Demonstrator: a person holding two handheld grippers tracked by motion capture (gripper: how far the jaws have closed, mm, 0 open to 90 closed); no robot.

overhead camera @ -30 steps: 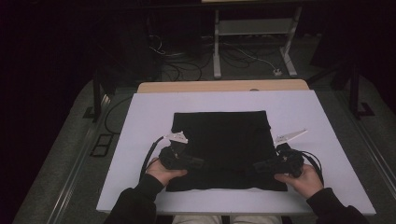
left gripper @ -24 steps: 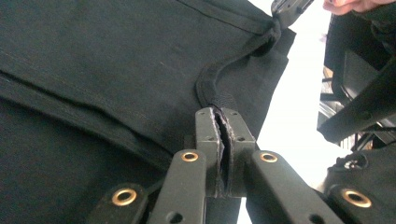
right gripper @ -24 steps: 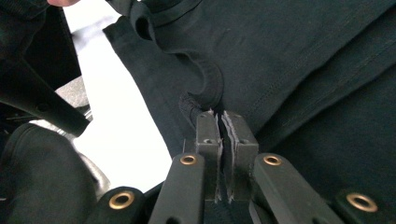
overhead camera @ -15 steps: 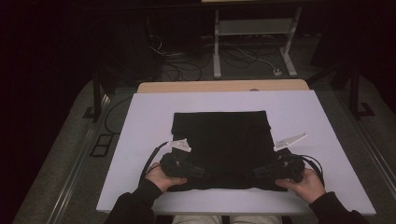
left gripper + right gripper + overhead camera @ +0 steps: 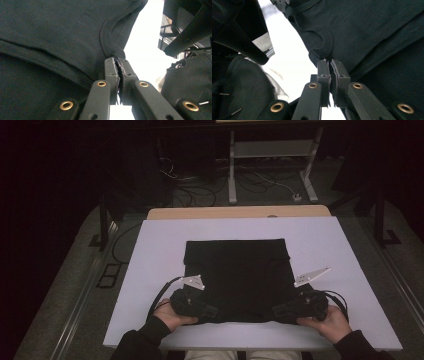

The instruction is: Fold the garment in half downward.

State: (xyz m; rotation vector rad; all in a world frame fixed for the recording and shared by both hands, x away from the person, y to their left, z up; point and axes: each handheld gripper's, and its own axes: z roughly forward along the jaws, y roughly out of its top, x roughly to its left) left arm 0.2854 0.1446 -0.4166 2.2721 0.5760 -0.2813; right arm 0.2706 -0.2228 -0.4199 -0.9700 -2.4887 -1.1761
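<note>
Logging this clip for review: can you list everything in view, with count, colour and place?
black garment: 1, black, folded flat at the middle of the board, near corners pinched.
white board: 1, white, covering the table top.
wooden table: 1, light wood, edge showing beyond the board.
desk frame: 1, grey-white, on the floor beyond the table.
cables: several, dark and white, on the floor behind.
left gripper: 1, black, shut on the garment's near left corner.
right gripper: 1, black, shut on the near right corner.
hands: 2, dark sleeves, at the near edge.
</note>
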